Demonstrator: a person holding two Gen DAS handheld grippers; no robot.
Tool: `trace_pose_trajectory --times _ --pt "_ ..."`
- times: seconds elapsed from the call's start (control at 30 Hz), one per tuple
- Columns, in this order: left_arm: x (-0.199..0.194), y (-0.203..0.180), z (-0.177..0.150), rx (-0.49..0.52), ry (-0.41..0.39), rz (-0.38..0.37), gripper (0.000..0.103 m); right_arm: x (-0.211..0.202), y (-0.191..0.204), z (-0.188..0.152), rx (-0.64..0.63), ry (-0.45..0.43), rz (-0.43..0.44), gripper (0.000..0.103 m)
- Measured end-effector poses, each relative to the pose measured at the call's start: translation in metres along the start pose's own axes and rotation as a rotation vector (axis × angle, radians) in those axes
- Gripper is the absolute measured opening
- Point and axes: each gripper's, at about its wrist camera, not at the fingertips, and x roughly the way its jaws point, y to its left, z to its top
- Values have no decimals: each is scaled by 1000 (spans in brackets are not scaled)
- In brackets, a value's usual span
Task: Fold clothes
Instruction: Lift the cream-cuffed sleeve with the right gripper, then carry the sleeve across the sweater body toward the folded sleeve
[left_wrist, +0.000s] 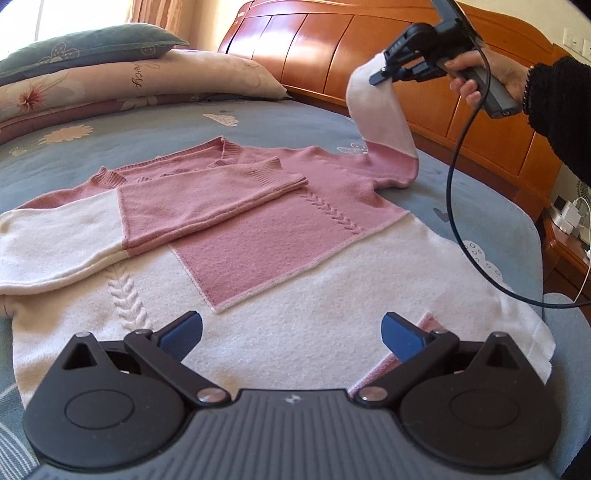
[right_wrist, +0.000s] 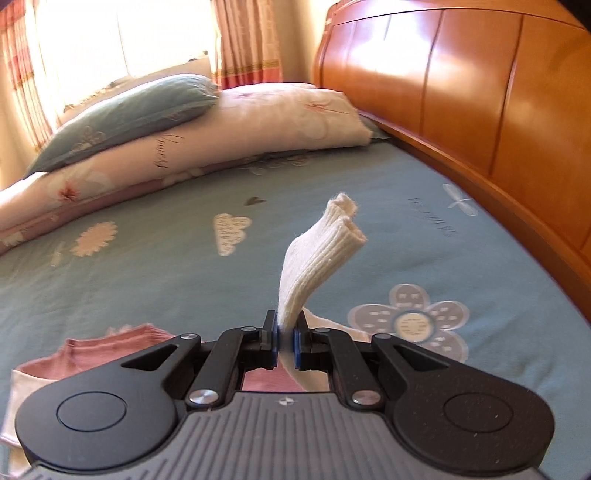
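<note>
A pink and white knit sweater (left_wrist: 266, 236) lies flat on the bed. Its left sleeve (left_wrist: 155, 210) is folded across the chest. My left gripper (left_wrist: 291, 332) hovers open over the white hem with nothing between its fingers. The right sleeve (left_wrist: 376, 110) is lifted off the bed at the far right, and my right gripper (left_wrist: 384, 72), held by a hand, is shut on its white end. In the right wrist view the ribbed white cuff (right_wrist: 321, 251) sticks up from between the shut pads of my right gripper (right_wrist: 286, 339).
The blue patterned bedsheet (left_wrist: 110, 147) spreads around the sweater. Stacked pillows (left_wrist: 92, 74) lie at the far left. A wooden headboard (left_wrist: 369, 44) runs along the right. A black cable (left_wrist: 454, 206) hangs from the right gripper over the bed's edge.
</note>
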Motion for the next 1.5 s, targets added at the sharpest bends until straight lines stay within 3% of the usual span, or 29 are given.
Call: trace_pose_trajectory --times 0.53,1.13,1.5 --pt "-13 8 5 -44 -41 15 102 -5 83 2 -57 -2 177 9" --pt "-17 12 6 -61 -51 22 102 3 178 -17 -209 39 313 9" --pt "-13 23 1 -23 42 43 102 29 229 -43 -363 142 353 9"
